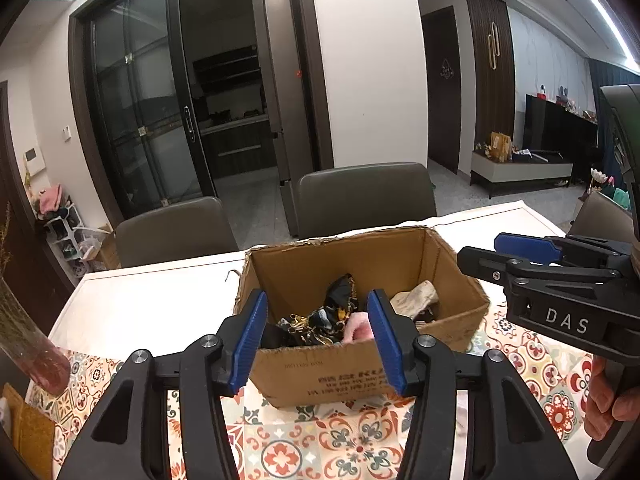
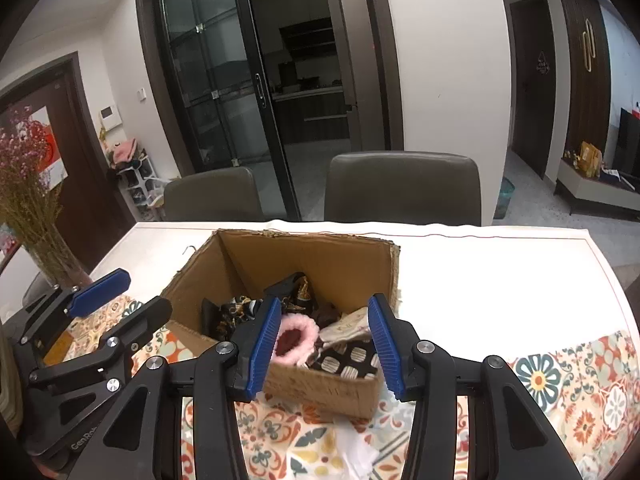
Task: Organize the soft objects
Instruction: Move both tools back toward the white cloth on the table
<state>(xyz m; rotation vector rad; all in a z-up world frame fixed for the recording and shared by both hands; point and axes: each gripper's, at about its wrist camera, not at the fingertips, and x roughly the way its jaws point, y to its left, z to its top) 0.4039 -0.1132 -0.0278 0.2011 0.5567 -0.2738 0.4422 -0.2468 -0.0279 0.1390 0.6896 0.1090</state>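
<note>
An open cardboard box stands on the table and holds soft items. Among them are a black-and-gold scarf, a pink fluffy ring, a beige cloth and a dark cloth with pale dots. My left gripper hovers at the box's near-left side, open, nothing between its blue pads. My right gripper hangs over the near-right corner, also open and holding nothing.
The box sits partly on a colourful patterned mat over a white table. A glass vase of dried flowers stands at the left edge. Two grey chairs line the far side. A hand grips the right tool.
</note>
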